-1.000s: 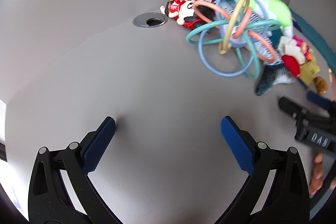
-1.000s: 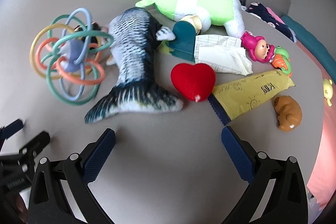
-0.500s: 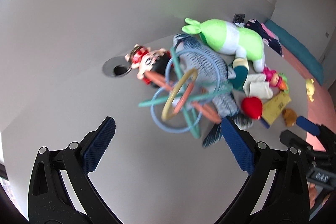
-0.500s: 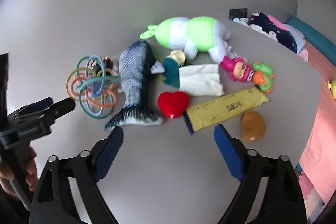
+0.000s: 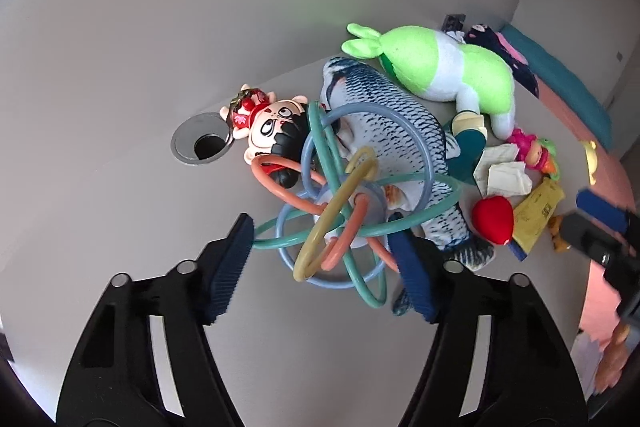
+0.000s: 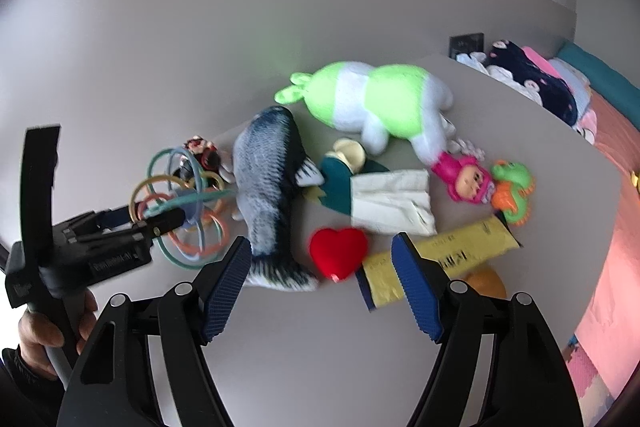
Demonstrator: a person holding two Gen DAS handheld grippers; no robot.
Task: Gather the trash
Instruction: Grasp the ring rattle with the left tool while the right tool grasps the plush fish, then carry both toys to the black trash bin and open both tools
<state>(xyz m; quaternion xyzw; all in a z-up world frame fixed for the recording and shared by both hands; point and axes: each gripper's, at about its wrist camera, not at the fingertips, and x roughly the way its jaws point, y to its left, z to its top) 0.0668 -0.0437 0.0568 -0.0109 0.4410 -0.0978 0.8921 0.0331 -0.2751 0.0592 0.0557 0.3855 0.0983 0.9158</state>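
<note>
Yellow packet [image 6: 436, 259], print unreadable

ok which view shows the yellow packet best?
Right wrist: the yellow packet lies nearly whole, beside the red heart, with only the right gripper's finger crossing it. Left wrist shows the packet small and foreshortened at the edge.

Tabletop [image 6: 320, 347], right wrist view: ring toy [image 6: 182, 211] at far left, doll [image 6: 200, 155] behind it. Fish plush [image 6: 268, 195] just right of the rings. Dinosaur plush [image 6: 372, 103] behind the fish's head. Folded paper [image 6: 394, 205] centre; heart [image 6: 338, 251] before it; sachet [image 6: 440, 263] right of the heart. Figurine [image 6: 468, 179] right of the paper. Cable hole [image 5: 202, 145] left of the doll.
</note>
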